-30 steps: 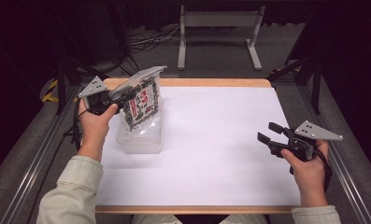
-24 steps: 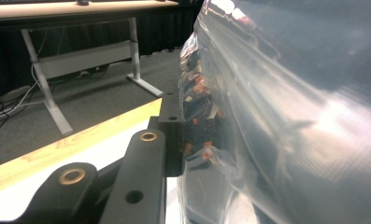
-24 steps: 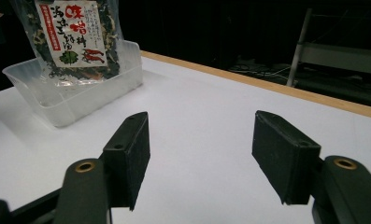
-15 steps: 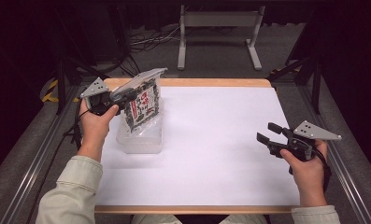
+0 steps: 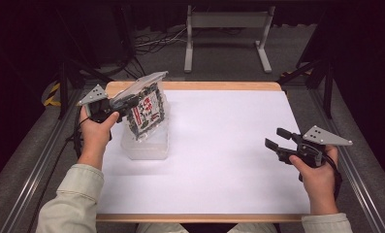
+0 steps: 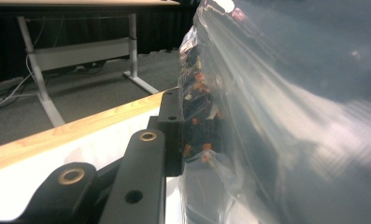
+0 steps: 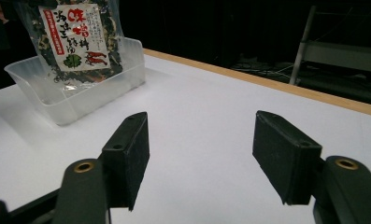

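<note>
Gripping packet [image 5: 144,109], left tool [image 5: 127,103] closed

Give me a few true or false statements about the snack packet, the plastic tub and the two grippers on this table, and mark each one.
1. The left gripper is shut on the snack packet. True.
2. The packet lies flat on the white table. False: it is held upright, its bottom in the clear plastic tub.
3. The right gripper holds the tub. False: its fingers stand open and empty, far from the tub.
4. The tub sits on the person's left side of the table. True.
</note>
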Available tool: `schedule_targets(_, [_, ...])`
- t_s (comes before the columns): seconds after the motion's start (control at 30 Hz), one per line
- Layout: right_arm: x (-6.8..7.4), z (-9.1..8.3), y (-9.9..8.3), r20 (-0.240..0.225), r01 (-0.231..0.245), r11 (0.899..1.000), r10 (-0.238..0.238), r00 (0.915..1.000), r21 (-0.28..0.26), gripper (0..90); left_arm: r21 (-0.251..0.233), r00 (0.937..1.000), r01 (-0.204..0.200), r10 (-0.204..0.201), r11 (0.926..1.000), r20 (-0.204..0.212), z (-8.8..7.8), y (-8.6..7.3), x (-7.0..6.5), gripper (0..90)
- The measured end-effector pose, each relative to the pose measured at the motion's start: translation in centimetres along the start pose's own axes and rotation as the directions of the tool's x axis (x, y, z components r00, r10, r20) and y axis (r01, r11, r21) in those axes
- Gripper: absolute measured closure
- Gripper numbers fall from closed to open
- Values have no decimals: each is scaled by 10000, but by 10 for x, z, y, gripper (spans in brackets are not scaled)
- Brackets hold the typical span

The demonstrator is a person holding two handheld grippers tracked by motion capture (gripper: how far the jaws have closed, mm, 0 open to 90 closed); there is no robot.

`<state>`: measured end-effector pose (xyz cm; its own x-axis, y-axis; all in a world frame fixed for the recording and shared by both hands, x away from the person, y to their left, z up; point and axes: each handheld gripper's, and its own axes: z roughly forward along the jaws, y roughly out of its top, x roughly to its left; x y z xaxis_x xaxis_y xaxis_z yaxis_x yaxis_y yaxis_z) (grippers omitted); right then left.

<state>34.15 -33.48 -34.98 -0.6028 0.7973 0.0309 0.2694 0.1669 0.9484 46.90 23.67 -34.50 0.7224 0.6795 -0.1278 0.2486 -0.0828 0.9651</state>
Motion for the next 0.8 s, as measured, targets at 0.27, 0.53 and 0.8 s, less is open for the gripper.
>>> schedule_targets(0.27, [2,3,1,-73,50,10000,-50,10000,50,374,-53,9998,173,-173,9998,-47,-2,-4,3,736])
schedule_targets(0.53, [1,9,1,-212,80,10000,-79,9997,27,371,265,10000,96,-96,9996,9,-1,5,2,731])
schedule_targets(0.8, [1,14,4,-351,39,10000,-38,9994,24,364,199,9824,-762,785,9969,-1693,-8,21,-18,138])
